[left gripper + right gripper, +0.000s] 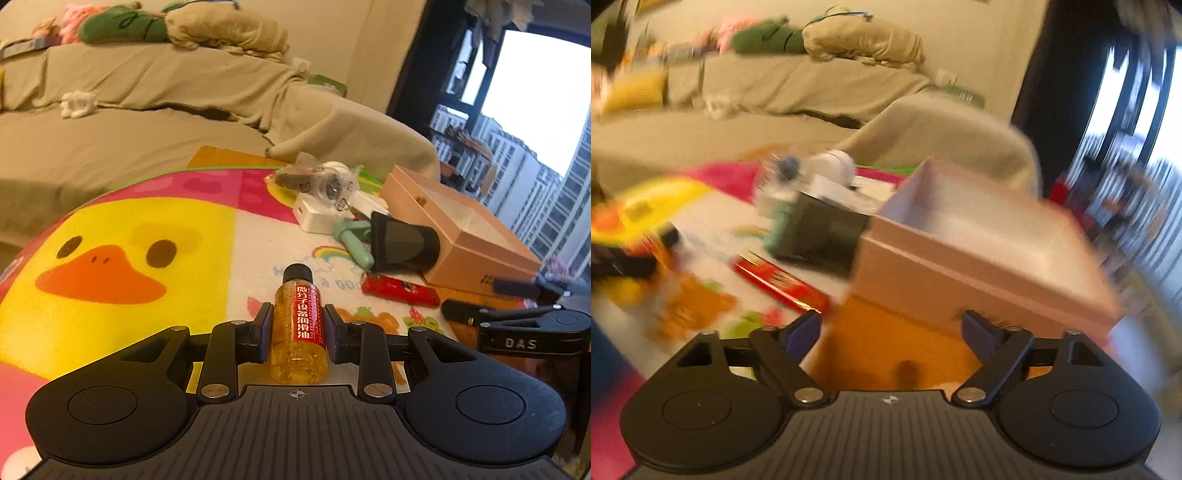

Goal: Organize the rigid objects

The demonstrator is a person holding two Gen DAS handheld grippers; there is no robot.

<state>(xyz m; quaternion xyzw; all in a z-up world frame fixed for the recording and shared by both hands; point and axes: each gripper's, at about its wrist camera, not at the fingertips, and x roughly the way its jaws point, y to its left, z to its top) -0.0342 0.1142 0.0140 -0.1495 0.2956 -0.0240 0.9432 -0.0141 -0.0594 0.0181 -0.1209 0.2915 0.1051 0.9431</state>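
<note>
A small amber oil bottle [299, 325] with a black cap and a red label lies between the pads of my left gripper [297, 325], which is shut on it over the duck-print mat [110, 295]. The other gripper [517, 317] shows at the right edge of the left wrist view. In the blurred right wrist view my right gripper [892, 332] stands open with nothing between its fingers, close in front of the near wall of an open pink box [979, 266]. The same pink box [461, 236] lies to the right in the left wrist view.
On the mat lie a red flat pack [400, 291], a black nozzle-shaped piece [402, 243], a mint green tool [354, 243], a white charger [314, 216] and a clear bag of small parts [317, 181]. A beige-covered sofa [147, 110] runs behind; a window is at the right.
</note>
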